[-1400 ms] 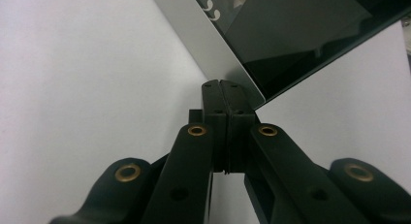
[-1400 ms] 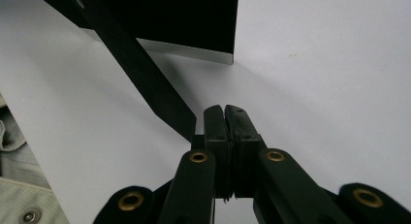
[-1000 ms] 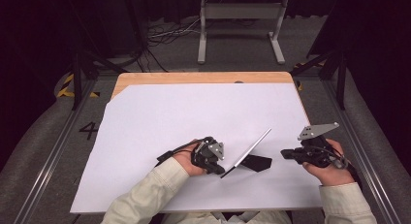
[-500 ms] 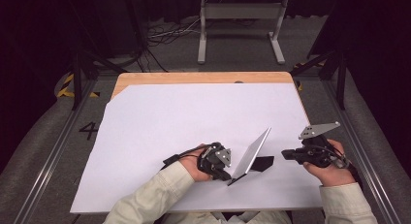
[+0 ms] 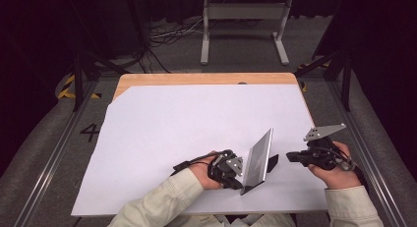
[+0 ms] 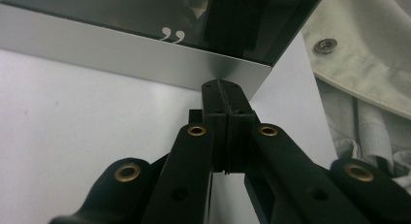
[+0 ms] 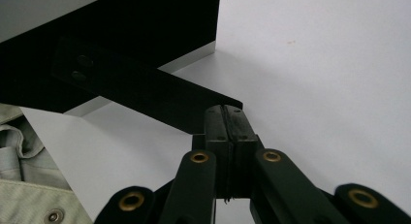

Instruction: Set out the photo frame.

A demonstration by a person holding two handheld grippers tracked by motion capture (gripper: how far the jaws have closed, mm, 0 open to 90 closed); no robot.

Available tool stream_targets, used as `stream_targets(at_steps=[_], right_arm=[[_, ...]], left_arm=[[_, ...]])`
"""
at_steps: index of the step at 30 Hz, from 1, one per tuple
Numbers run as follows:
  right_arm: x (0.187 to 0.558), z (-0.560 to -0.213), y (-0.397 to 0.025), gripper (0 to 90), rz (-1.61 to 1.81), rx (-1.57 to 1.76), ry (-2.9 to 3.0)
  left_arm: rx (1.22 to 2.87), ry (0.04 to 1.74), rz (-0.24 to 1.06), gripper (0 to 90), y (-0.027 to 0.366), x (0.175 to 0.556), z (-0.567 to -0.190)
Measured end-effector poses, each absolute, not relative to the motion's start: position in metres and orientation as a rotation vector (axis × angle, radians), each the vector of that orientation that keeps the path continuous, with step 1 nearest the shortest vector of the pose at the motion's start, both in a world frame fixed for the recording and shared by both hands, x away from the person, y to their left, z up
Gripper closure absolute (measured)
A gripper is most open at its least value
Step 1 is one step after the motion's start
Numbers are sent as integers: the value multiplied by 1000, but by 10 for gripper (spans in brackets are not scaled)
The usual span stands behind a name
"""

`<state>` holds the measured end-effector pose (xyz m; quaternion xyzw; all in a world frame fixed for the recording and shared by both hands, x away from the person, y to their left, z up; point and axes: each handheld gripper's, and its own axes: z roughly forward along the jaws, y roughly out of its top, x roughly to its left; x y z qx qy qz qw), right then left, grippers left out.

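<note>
**Frame stood nearly upright on its back stand**

Since the earlier pictures, the picture frame point(image 5: 259, 159) has tipped from a low slant to nearly upright, and the left gripper point(image 5: 231, 169) has followed it closer to the near edge of the white sheet point(image 5: 187, 124).

In the left gripper view, the left gripper point(image 6: 220, 86) has its jaws pressed together at the silver border of the picture frame point(image 6: 145, 64), at the corner just ahead of the tips; whether a thin edge is pinched between them or they merely press against it, I cannot tell. In the right gripper view, the right gripper point(image 7: 224, 110) has its jaws closed too, with their tips touching or just beside the pointed end of the black stand point(image 7: 140, 90) that swings out from the frame's dark back; a true pinch on it cannot be made out. From above, the right gripper point(image 5: 314, 157) sits apart from the frame, on the stand's side.

The frame looks stiff and flat, light to moderate in weight, with a smooth metallic border that is likely slippery between hard jaws, and a glazed front that would crack if it falls. The border near a lower corner is the safer hold, clear of the glass. The stand is thin and probably hinged, so it should be moved by its free tip, gently.
</note>
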<state>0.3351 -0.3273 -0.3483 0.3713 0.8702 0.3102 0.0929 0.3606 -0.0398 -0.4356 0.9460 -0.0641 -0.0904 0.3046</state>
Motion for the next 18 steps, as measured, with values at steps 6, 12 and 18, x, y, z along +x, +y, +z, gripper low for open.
stream_targets(at_steps=[6, 12, 18], right_arm=[[333, -348, -329, 892, 923, 1109, 2575], [328, -347, -334, 890, 925, 1127, 2556], [326, -347, -336, 887, 927, 1139, 2547]], left_arm=[[2475, -191, -237, 900, -48, 357, -438], [2459, -203, -251, 900, -57, 354, -439], [2445, -202, -244, 900, -66, 351, -440]])
